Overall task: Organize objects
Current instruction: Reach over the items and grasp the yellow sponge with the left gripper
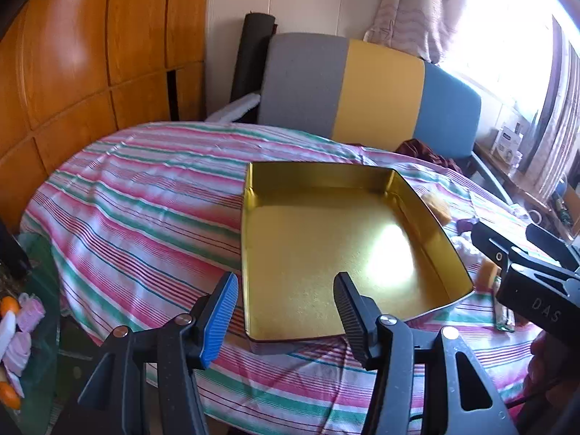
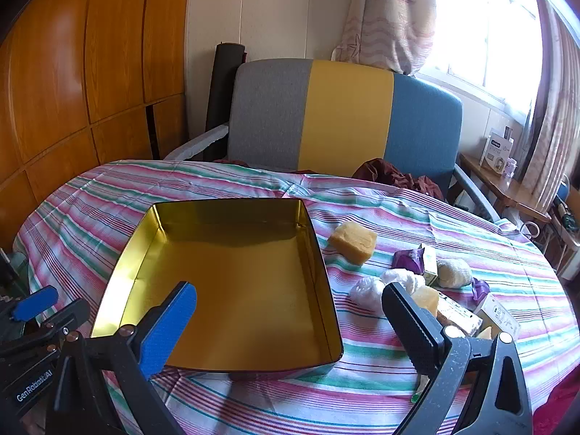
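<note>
Hovering over a striped cloth (image 2: 362, 391), the right gripper (image 2: 290, 322) is standing wide apart and empty, the left gripper (image 1: 286, 311) half apart, also empty. An empty gold tin (image 2: 232, 217) is sitting mid-table; soap blocks (image 2: 353, 241) and packets (image 2: 409, 257) are lying at its three o'clock. Taking the nearest piece squarely is looking wisest. A tricolour chair (image 2: 344, 116) and sunlit window (image 2: 485, 29) are waiting at twelve o'clock.

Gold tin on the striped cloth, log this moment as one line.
gold tin: empty, open | loose items: on cloth, right of tin | left tongs: open, empty | right tongs: wide open, empty
</note>
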The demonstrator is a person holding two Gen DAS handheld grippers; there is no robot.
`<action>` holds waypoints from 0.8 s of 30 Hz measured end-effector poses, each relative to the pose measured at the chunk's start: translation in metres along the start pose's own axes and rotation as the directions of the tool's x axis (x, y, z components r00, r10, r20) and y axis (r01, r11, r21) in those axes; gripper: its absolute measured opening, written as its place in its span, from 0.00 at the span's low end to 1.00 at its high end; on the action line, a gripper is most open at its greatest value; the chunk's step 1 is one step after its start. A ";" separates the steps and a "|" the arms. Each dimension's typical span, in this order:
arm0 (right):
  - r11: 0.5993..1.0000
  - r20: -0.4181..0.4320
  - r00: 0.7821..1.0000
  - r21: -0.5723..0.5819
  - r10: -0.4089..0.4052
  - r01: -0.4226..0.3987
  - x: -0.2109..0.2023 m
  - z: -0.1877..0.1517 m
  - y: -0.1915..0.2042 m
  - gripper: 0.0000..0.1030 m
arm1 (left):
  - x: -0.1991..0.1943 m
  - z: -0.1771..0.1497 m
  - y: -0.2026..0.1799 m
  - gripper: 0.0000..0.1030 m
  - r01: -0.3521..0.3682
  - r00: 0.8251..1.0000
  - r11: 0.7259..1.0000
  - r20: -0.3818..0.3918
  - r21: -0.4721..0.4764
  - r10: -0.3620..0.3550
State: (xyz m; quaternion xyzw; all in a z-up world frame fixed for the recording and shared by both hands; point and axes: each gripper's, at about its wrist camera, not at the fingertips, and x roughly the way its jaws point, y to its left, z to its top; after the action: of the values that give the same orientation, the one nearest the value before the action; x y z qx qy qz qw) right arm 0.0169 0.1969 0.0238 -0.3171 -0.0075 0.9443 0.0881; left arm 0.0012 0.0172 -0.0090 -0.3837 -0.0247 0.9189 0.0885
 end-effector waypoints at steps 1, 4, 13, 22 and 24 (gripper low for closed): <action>1.000 -0.001 1.000 -0.001 0.000 0.000 0.001 0.000 -0.001 1.00 | 0.002 0.000 0.000 0.54 0.017 1.000 1.000 -0.012 -0.008 -0.017; 1.000 -0.001 1.000 -0.002 -0.002 0.002 0.001 -0.001 -0.002 1.00 | 0.005 0.000 0.000 0.55 0.028 0.999 1.000 -0.036 -0.010 -0.028; 1.000 -0.024 1.000 0.005 -0.007 0.007 0.009 -0.004 -0.011 1.00 | 0.005 0.000 -0.015 0.55 0.009 1.000 0.999 -0.031 0.046 -0.008; 0.996 -0.097 0.995 0.083 -0.021 0.029 0.022 -0.010 -0.064 1.00 | 0.021 0.017 -0.062 0.59 0.080 0.996 0.981 -0.059 0.176 -0.070; 0.993 -0.108 0.993 0.104 -0.043 0.055 0.024 -0.010 -0.084 1.00 | 0.025 0.020 -0.075 0.60 0.106 0.993 0.975 -0.072 0.197 -0.093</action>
State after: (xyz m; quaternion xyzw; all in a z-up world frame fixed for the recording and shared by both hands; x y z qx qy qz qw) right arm 0.0181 0.2834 0.0074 -0.3613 0.0398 0.9227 0.1283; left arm -0.0196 0.0960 -0.0035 -0.3994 0.0517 0.8987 0.1735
